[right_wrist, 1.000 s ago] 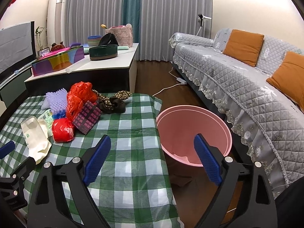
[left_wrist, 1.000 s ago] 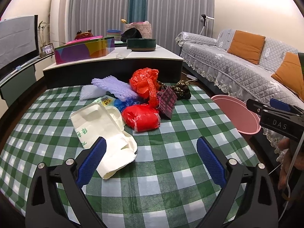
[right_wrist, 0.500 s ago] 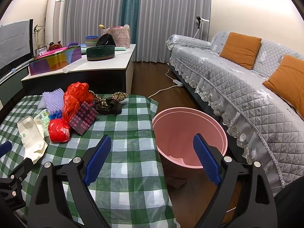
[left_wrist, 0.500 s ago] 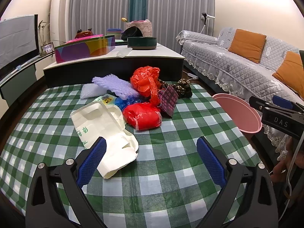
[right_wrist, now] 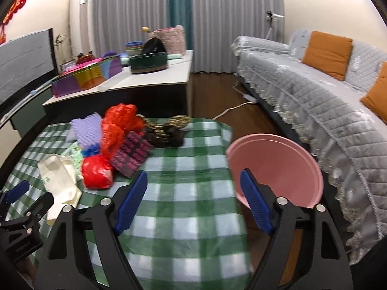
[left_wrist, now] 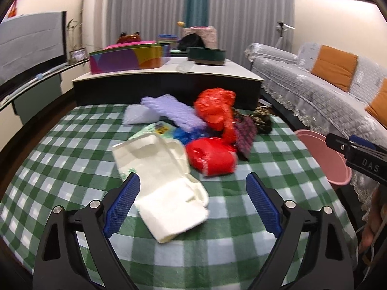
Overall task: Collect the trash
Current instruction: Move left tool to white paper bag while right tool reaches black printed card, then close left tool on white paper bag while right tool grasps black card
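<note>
A pile of trash lies on the green checked table (left_wrist: 60, 159): a white paper bag (left_wrist: 159, 183), a red plastic bundle (left_wrist: 212, 159), a crumpled red bag (left_wrist: 215, 108), purple foam (left_wrist: 174, 113), a dark pink patterned packet (left_wrist: 245, 135) and a dark gold-speckled wrapper (left_wrist: 262, 119). My left gripper (left_wrist: 193, 207) is open, just above the white bag's near end. My right gripper (right_wrist: 193, 205) is open over the table's right edge, beside the pink bin (right_wrist: 278, 166). The red bundle (right_wrist: 96, 175) and white bag (right_wrist: 60, 178) show to its left.
A low white-topped cabinet (left_wrist: 217, 72) stands behind the table with a colourful box (left_wrist: 130, 58) and a dark green round tin (left_wrist: 206, 55). A grey sofa (right_wrist: 314, 91) with orange cushions runs along the right. A TV (left_wrist: 31, 48) stands at the left.
My left gripper has moved forward toward the white paper bag. My right gripper has moved forward and left, nearer the table edge and bin. Both stay open.
</note>
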Available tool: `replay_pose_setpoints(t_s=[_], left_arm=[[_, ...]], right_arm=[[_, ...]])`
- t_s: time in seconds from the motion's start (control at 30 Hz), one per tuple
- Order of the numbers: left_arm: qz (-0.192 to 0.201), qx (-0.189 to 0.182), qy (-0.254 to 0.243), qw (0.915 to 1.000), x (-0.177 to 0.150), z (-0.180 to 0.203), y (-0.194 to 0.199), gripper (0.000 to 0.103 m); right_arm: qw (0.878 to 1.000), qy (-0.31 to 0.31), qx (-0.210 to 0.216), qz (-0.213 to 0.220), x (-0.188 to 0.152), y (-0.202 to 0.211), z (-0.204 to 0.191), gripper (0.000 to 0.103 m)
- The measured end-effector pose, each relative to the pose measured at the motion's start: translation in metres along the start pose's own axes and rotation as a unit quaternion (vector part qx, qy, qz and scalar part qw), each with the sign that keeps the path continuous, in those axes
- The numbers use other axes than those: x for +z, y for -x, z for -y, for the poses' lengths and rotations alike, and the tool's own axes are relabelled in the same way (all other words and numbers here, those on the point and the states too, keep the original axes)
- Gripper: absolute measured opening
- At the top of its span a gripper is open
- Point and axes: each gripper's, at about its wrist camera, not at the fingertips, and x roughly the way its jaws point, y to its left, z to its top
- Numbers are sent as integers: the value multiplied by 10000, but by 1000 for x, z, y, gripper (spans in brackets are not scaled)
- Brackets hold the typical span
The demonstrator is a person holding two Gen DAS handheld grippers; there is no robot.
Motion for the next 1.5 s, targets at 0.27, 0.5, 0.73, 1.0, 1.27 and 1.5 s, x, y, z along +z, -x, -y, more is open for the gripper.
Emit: replay_pose_setpoints(t_s=[0.27,0.5,0.73,1.0,1.27,1.5], left_arm=[[-67,373,208,9991,8,-23,-22,85],[-233,703,452,9962,13,-49,-45,85],[-401,933,644,9927,18,-67,-62,85],[-627,700,752,9927,21,-73,-78,73],[-652,340,650,9952,24,-63,-77,35],[-558,195,558,9967,29,-57,-65,18]], right_arm=[[9986,-120,479,-174,14,-46,-29,70],[9940,-417,907,-443,26,-93,-44,71],[9851,-735,1324,-819,31,-134,-51,80],[9810,-707,1405,-1136,28,-160,-60,80],[9795,-611,1547,-1133,28,-157,-59,58],[9816,-461,1609,-918,36,-134,-53,51]])
